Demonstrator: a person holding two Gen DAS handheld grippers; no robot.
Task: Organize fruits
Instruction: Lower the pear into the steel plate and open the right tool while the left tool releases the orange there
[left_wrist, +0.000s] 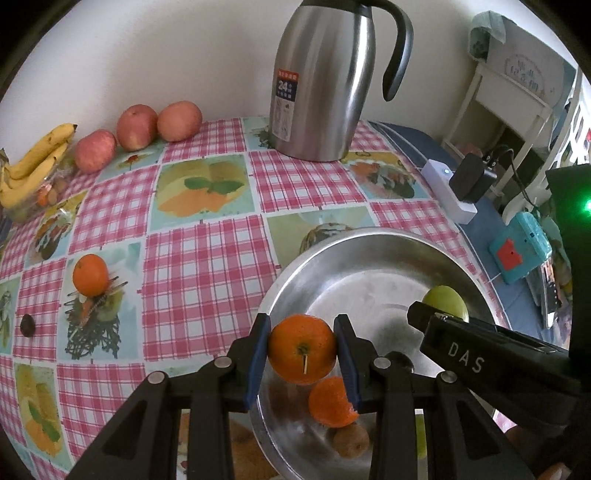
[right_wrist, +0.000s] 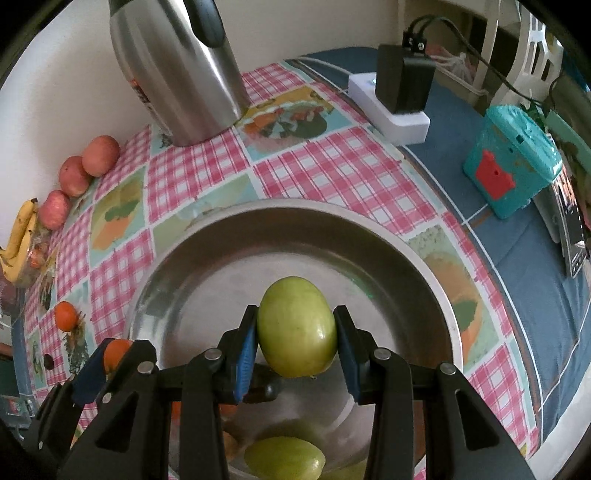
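The left gripper (left_wrist: 302, 349) has its blue-padded fingers (left_wrist: 255, 354) pressed on a round, dimpled orange (left_wrist: 301, 347) over the near rim of a wide, dull steel bowl (left_wrist: 369, 258); the right gripper (right_wrist: 295, 332) pinches a smooth, oval green fruit (right_wrist: 297, 326) above the bowl's middle; below lie its mirrored reflection (right_wrist: 284, 459) and a fuzzy brown kiwi (left_wrist: 351, 439). The surface wears a glossy pink-checked cloth (left_wrist: 207, 258) carrying a loose orange (left_wrist: 90, 275), three matte red apples (left_wrist: 138, 127), bananas (left_wrist: 33, 162) and a brushed-steel jug (left_wrist: 325, 77), against a plain pale wall (left_wrist: 166, 48).

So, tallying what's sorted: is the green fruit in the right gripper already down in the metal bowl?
Not yet: the green fruit sits clamped above the bowl.
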